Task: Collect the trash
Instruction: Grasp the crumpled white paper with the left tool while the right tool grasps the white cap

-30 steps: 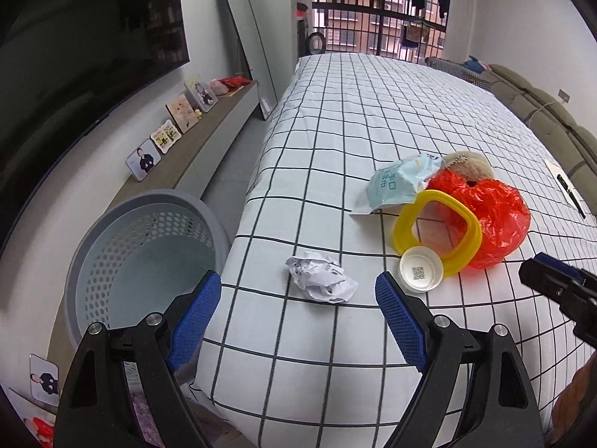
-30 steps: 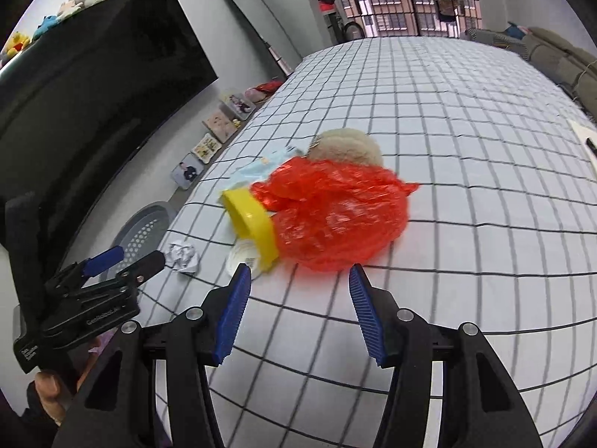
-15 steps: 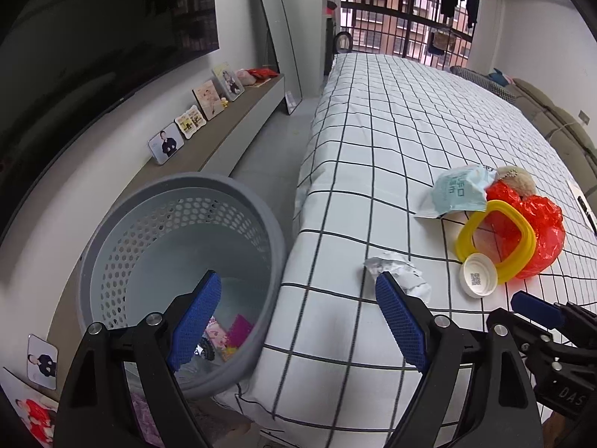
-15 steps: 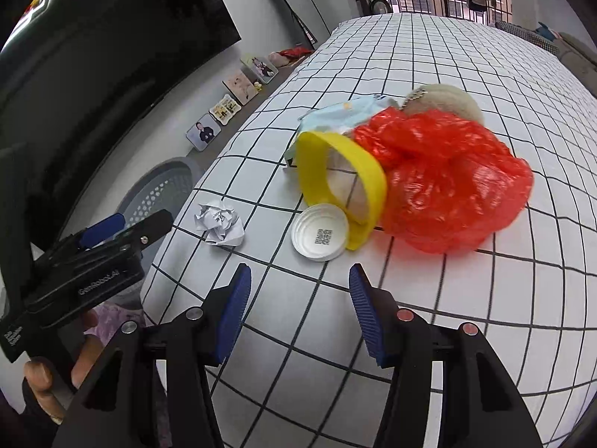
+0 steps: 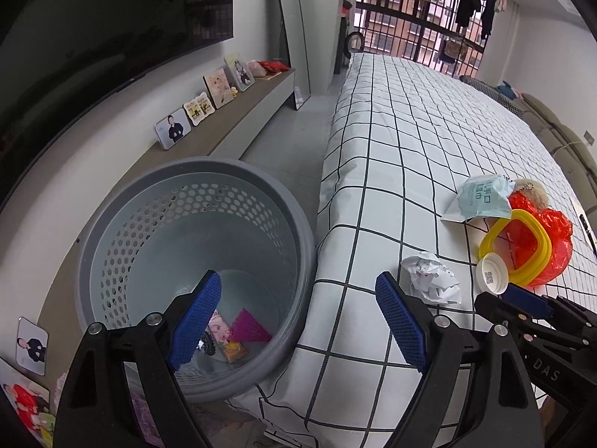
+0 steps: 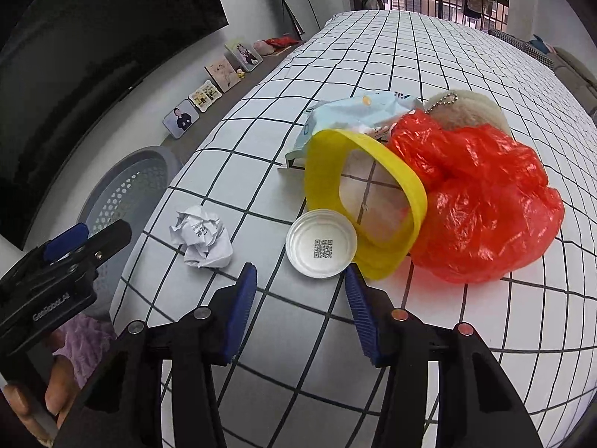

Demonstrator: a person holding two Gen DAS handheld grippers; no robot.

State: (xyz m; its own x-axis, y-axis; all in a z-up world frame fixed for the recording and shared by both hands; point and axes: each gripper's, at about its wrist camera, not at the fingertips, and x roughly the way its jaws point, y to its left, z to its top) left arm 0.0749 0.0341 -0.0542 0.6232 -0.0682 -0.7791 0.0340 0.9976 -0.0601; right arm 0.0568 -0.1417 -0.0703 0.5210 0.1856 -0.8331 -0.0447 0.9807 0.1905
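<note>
A crumpled white paper ball (image 6: 201, 237) lies near the bed's left edge; it also shows in the left wrist view (image 5: 431, 278). Beside it lie a white lid with a QR code (image 6: 321, 248), a yellow ring (image 6: 363, 201), a red plastic bag (image 6: 481, 201), a pale blue wipes packet (image 6: 354, 114) and a beige plush (image 6: 468, 110). My right gripper (image 6: 300, 310) is open and empty, just in front of the lid. My left gripper (image 5: 298, 321) is open and empty, over the gap between the grey basket (image 5: 112, 231) and the bed. The basket holds a few bits of trash (image 5: 238, 336).
The checked bedsheet (image 5: 410, 130) covers the bed. A low shelf with photo frames (image 5: 201, 106) runs along the left wall under a dark TV (image 5: 93, 18). A mirror (image 5: 294, 22) leans at the far wall. A sofa (image 5: 559, 142) stands to the right.
My left gripper has swung left from above the paper ball to over the basket's edge. My right gripper has moved left and closer, from the red bag to the white lid.
</note>
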